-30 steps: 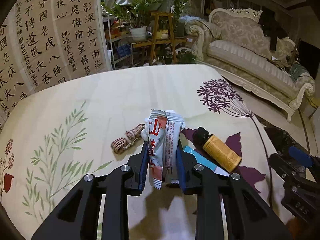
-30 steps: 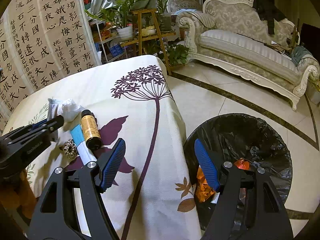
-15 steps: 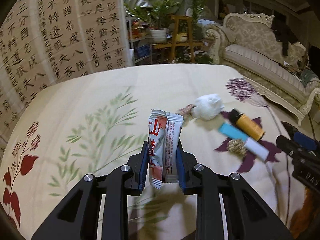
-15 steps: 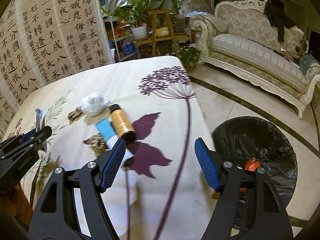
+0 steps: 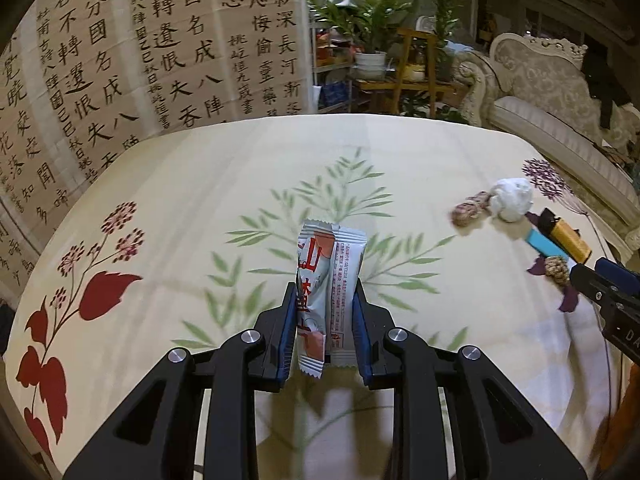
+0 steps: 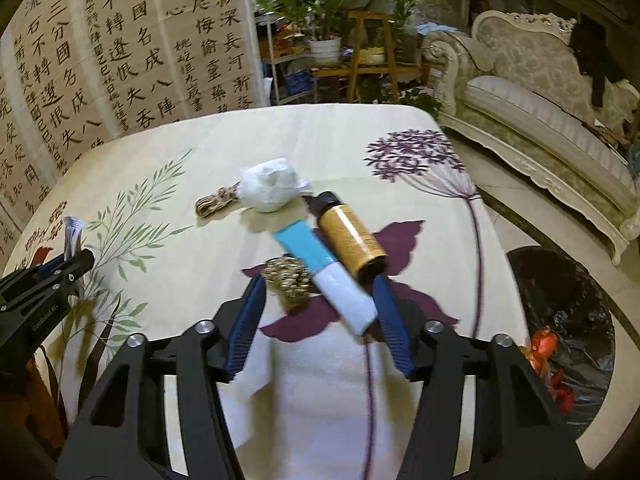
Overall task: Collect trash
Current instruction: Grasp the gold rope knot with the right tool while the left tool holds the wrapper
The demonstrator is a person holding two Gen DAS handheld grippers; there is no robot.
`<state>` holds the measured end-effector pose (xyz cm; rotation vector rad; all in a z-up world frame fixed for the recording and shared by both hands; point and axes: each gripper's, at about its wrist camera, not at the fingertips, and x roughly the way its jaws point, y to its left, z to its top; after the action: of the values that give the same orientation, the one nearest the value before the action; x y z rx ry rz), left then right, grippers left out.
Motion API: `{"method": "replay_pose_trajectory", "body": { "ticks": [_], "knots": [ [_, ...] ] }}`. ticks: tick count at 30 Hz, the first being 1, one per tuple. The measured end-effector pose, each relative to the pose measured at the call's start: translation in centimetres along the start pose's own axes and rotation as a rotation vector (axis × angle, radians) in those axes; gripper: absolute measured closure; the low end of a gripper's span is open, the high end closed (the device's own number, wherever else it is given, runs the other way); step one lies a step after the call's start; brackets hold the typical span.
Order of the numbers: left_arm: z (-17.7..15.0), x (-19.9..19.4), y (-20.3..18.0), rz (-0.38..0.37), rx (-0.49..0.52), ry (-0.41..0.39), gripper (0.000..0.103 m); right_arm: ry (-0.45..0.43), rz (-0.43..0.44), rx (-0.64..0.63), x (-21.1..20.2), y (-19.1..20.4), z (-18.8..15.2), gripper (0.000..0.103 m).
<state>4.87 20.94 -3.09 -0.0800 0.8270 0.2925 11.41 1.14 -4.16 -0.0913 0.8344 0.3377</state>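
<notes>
- While the left gripper (image 5: 325, 312) stays out of the pile at the lower centre of its view, it is clenched on a white-and-red snack wrapper (image 5: 329, 280), which stands upright between its blue pads above the floral tablecloth (image 5: 200, 200).
- At the centre of the right wrist view, the right gripper (image 6: 320, 312) is closing its jaws; a blue-and-white tube (image 6: 326, 276) and a small brownish coiled bundle (image 6: 289, 278) lie between them, but the pads do not yet press on either.
- Just right of the tube lies an amber bottle with a black cap (image 6: 350, 236); its base is near the right pad.
- Further up the frame sit a crumpled white tissue (image 6: 272, 186) and a second coil of twine (image 6: 216, 202), touching or nearly so.
- At the right edge, a black-lined trash bin (image 6: 568, 312) stands on the floor beside the table, with orange-red scraps already inside.
- I judge the step in hand to be the right claw's pickup, while the wrapper waits to be binned.
- Next, the closing grip needs to settle on one item, probably the tube, without nudging the bottle into a roll; then both loads must travel to the bin at the right.
</notes>
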Motion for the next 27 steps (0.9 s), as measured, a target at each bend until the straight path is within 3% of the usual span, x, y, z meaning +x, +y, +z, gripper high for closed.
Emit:
{"method": "replay_pose_trajectory", "body": {
  "ticks": [9, 13, 27],
  "knots": [
    [-0.2, 0.5, 1.3, -0.001, -0.026, 0.007, 0.077, 0.038, -0.008, -0.033, 1.6, 1.5, 0.2, 0.068],
    [-0.3, 0.5, 1.4, -0.006, -0.028, 0.008, 0.077, 0.046, -0.014, -0.038, 2.0, 1.7, 0.3, 0.084],
    [-0.4, 0.2, 0.9, -0.015, -0.023, -0.001, 0.077, 0.034, -0.011, -0.033, 1.3, 1.7, -0.3, 0.086]
  ]
}}
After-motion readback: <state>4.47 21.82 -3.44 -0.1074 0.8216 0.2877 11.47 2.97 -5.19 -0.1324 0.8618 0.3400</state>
